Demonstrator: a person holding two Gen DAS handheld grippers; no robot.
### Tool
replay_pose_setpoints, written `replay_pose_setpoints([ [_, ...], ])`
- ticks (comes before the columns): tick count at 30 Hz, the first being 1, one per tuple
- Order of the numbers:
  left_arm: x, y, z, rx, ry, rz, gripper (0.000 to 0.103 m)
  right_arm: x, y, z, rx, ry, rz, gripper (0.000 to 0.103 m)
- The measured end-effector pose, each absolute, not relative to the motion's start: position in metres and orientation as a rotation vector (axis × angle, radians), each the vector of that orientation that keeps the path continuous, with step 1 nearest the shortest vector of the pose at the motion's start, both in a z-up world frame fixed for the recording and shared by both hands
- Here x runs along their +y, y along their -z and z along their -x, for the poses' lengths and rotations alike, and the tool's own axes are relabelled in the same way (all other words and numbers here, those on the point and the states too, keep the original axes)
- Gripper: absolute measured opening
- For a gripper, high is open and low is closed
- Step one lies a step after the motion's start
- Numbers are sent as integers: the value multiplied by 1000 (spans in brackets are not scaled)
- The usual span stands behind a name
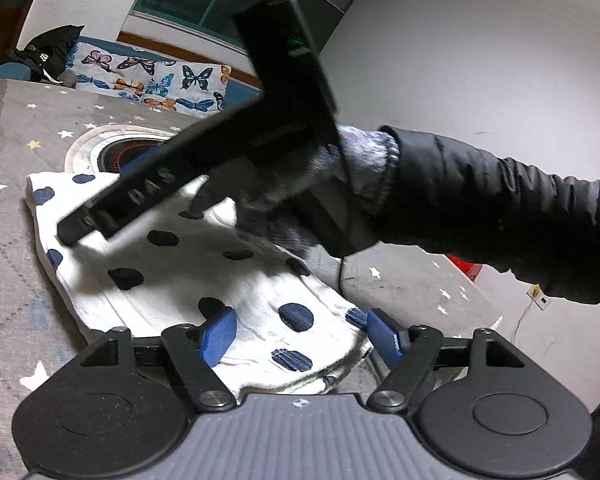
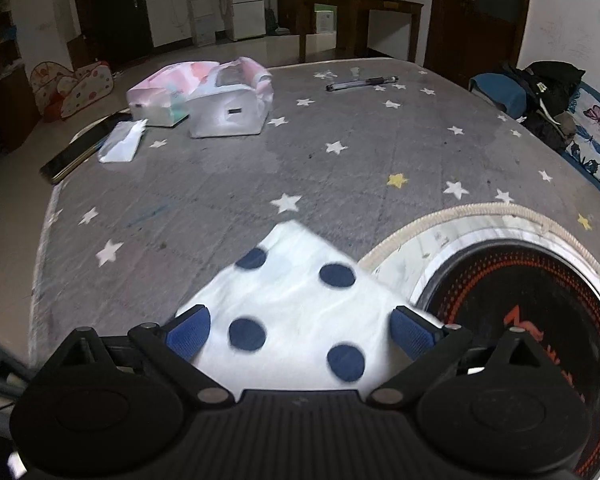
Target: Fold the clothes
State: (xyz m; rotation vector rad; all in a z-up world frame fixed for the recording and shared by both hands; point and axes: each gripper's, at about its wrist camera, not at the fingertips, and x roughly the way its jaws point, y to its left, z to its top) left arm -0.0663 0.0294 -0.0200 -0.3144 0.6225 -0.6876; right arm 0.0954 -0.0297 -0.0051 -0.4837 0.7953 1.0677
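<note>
**On the starred cover: fold laid, both grippers letting go**

Over the grey star-print cover [image 2: 340,160] lies the garment [image 1: 188,272], white with dark blue dots, folded into a compact stack of layers, one corner just beside a round black-and-orange mat [image 2: 512,320]. Seen from the left wrist: left gripper [image 1: 300,336] low over the near edge of the garment, jaws well apart, blue pads [image 1: 218,338] flanking the cloth without pressing on it. Nothing held. Across the same view, a gloved hand [image 1: 340,184] in a black sleeve [image 1: 480,208], carrying the right gripper over the far end of the stack, blurred.

Seen from the right wrist: right gripper [image 2: 300,332] angled down at the far corner, jaws about as wide as they go, cloth between the pads but no pinch visible. Empty as well. Farther off on the cover, well apart from the work: tissue packs [image 2: 204,100], a phone [image 2: 76,148], a pen [image 2: 360,82].

Judged step: a fold just placed, release under way. Edges look roughly stacked, though the near layers sit slightly stepped. Next move likely calls for clearing both grippers without dragging the top layer, then either pressing the stack flat or taking a fresh pinch on one short edge for a further fold. Risk: a pad snagging the soft knit on the way out.
</note>
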Motion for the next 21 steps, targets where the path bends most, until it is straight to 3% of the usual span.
replay_pose_setpoints([
  [8, 31, 20, 67, 626, 695, 330, 78, -8, 14, -116, 801, -1046, 483, 100],
  [21, 29, 19, 69, 626, 702, 327, 92, -50, -18, -96, 792, -1106, 415, 100],
])
